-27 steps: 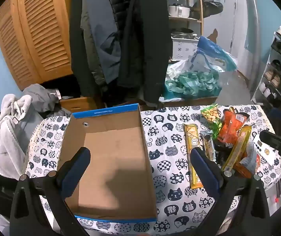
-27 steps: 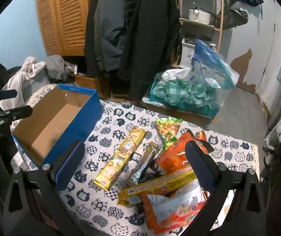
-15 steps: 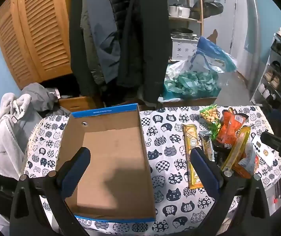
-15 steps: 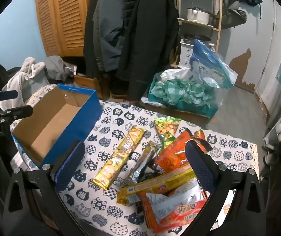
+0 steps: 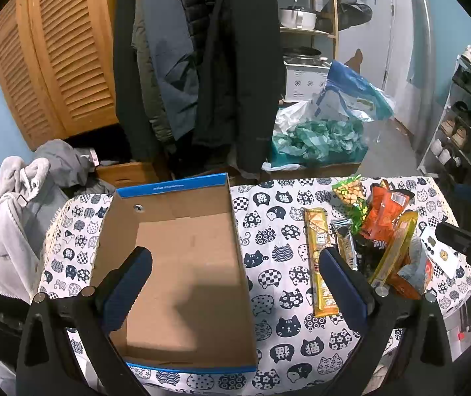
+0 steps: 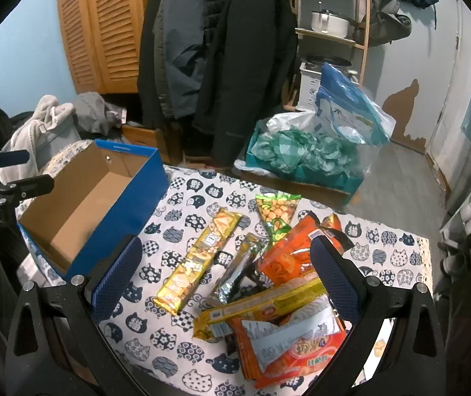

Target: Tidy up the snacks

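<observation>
An empty blue cardboard box (image 5: pixel 182 264) sits on the left of the cat-print table; it also shows in the right wrist view (image 6: pixel 80 208). A pile of snacks lies to its right: a long gold bar (image 6: pixel 199 260), a silver bar (image 6: pixel 235 270), a green peanut bag (image 6: pixel 276 213), orange packs (image 6: pixel 288 340) and a yellow pack (image 6: pixel 261 307). The gold bar (image 5: pixel 319 260) shows in the left wrist view too. My left gripper (image 5: pixel 235 260) is open above the box's right wall. My right gripper (image 6: pixel 225 257) is open above the snack pile. Both are empty.
The cat-print tablecloth (image 5: pixel 278 241) covers a small table. Coats (image 5: pixel 202 66) hang behind it. A teal box with bags (image 6: pixel 301 161) stands on the floor beyond. A shoe rack (image 5: pixel 466 109) is at the right, grey clothes (image 5: pixel 20 204) at the left.
Both grippers stay open with only a slight shift of view; the snacks and box have not moved.
</observation>
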`<state>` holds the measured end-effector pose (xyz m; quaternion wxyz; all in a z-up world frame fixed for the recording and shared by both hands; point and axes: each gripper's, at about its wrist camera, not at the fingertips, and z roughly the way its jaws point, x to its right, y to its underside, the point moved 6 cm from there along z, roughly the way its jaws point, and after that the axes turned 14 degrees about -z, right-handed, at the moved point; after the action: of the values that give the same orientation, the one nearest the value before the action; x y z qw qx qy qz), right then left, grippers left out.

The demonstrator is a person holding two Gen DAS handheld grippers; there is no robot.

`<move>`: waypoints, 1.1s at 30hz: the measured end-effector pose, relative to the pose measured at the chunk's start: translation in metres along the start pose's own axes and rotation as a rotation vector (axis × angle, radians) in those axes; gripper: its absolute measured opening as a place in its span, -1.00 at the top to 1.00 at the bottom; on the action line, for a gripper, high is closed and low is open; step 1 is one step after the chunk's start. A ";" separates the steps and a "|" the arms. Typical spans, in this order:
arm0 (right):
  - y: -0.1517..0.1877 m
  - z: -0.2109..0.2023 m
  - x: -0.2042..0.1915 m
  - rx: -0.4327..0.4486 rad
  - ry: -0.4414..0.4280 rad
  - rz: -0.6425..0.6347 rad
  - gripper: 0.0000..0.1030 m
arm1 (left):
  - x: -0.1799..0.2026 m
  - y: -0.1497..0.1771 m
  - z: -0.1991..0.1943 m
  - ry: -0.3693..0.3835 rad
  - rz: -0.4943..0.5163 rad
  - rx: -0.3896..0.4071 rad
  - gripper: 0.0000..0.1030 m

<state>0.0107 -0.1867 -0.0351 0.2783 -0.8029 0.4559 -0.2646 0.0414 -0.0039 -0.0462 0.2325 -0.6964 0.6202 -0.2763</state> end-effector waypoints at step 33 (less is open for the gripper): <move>0.004 0.002 0.001 -0.006 -0.003 0.002 -0.94 | 0.001 0.003 -0.001 0.009 -0.010 -0.002 -0.98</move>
<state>0.0098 -0.1893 -0.0393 0.2767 -0.8037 0.4570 -0.2620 0.0387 -0.0056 -0.0475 0.2274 -0.6984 0.6182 -0.2799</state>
